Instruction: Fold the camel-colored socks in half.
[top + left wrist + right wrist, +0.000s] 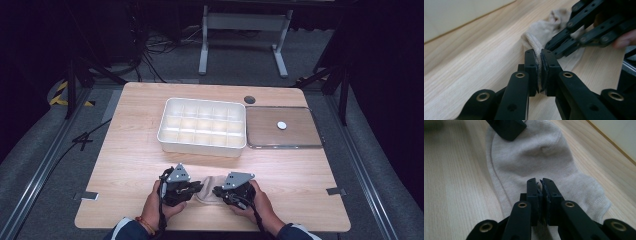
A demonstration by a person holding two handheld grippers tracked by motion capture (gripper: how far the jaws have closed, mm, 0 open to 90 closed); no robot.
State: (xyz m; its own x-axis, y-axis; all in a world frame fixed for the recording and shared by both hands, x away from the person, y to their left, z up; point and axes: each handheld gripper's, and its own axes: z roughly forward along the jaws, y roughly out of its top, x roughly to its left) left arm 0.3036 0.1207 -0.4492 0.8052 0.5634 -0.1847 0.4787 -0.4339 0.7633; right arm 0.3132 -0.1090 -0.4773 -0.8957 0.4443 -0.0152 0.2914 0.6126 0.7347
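Observation:
A beige ankle sock [206,193] lies on the wooden table near its front edge, between my two grippers. In the high view my left gripper [198,187] meets it from the left and my right gripper [217,191] from the right. The left gripper view has the left gripper [539,61] shut on a raised ribbed fold of the sock [537,35], with the right gripper [584,27] just beyond. The right gripper [540,184] is shut on a pinch of the sock [534,157], and a tip of the left gripper [507,127] rests at the sock's far end.
A white compartment box [200,146] stands mid-table beyond the sock, and its wall [454,15] shows close by. To its right sits a flat brown tray [265,131] with a small white disc [282,125]. A person's hands hold both grippers at the table's front edge.

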